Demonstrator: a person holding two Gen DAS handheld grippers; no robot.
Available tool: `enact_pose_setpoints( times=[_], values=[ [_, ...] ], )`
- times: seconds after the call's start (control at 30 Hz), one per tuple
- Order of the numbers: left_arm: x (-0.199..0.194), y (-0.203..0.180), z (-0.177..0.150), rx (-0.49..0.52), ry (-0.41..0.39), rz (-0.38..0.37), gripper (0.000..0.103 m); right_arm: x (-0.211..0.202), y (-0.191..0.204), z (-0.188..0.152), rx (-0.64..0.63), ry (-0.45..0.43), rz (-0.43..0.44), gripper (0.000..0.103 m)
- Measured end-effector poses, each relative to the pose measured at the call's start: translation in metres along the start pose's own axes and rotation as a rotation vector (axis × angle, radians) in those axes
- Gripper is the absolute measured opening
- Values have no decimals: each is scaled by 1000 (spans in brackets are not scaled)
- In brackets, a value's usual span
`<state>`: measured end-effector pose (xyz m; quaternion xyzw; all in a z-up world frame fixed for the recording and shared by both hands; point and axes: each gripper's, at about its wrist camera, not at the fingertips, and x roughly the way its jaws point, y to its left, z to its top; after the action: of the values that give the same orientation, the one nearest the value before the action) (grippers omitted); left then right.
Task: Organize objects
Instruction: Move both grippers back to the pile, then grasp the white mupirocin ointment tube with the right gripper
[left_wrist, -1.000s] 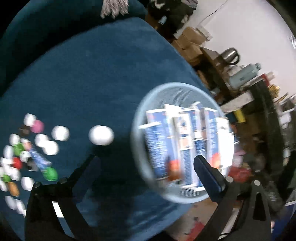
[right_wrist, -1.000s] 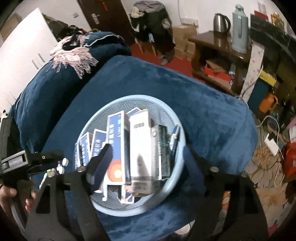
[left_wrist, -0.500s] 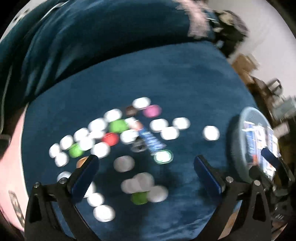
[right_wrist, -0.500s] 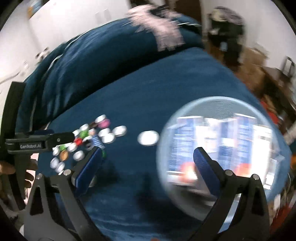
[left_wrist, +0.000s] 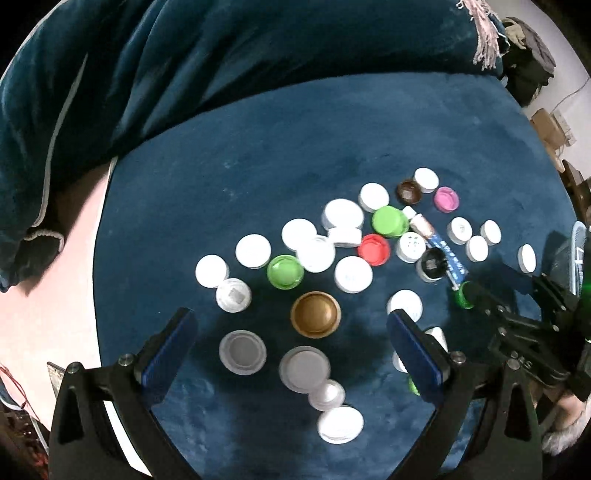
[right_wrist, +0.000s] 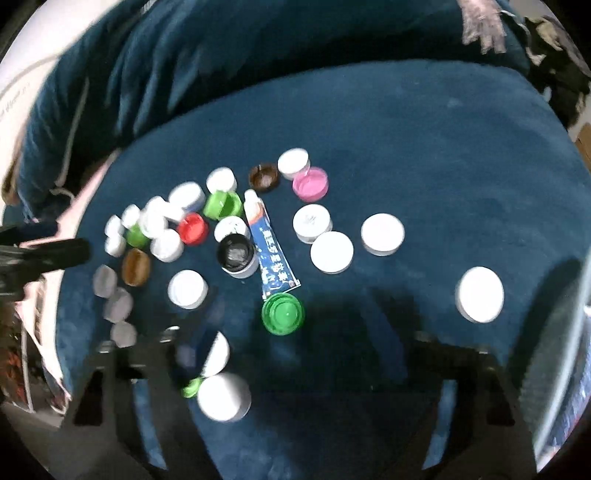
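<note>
Both claws are hovering over the scattered caps (left_wrist: 316, 254) mid-cushion, the left claw (left_wrist: 291, 343) released and empty, the right claw (right_wrist: 295, 369) just narrowing on nothing, likely choosing a cap to pinch next.

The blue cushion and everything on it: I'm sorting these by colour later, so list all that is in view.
White caps: many, too crowded for an exact count, spread across the cushion.
Green caps: at least four, among the white ones and near the tube's end.
Red cap: one, mid-cluster.
Pink cap: one, far edge of the cluster.
Brown caps: two, one far, one gold-brown and open side up.
Black cap: one, touching the tube.
Blue tube: one, lying flat.
Blue cushion: one, under everything.
Dark blue blanket: behind the cushion.
Left gripper: open, empty.
Right gripper: blurred, jaws just closing, nothing between them.
</note>
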<state>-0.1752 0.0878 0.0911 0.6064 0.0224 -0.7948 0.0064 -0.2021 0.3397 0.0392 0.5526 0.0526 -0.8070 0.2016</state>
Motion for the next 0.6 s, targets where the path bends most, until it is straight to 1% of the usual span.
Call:
enact_pose_setpoints(
  times=[0.13,0.2,0.27,0.3,0.43,0.57,0.6],
  values=[
    [5,6,2,-3,12,-9,102,17,8,4,-45,29,-4,56],
    [6,8,3,-5,18,-7,102,25,11,8,-63,42,-17,50],
    [8,10,3,-9,25,-10,102,30,12,12,-80,50,-38,42],
    [9,11,3,-12,26,-16,102,32,12,14,-88,52,-43,40],
    [12,11,3,-7,33,-12,102,38,14,19,-108,62,-44,37],
    [14,8,3,7,46,-13,102,39,17,17,-161,79,-67,37],
    [14,6,2,12,50,-12,102,38,17,16,-170,80,-71,32]
  ],
)
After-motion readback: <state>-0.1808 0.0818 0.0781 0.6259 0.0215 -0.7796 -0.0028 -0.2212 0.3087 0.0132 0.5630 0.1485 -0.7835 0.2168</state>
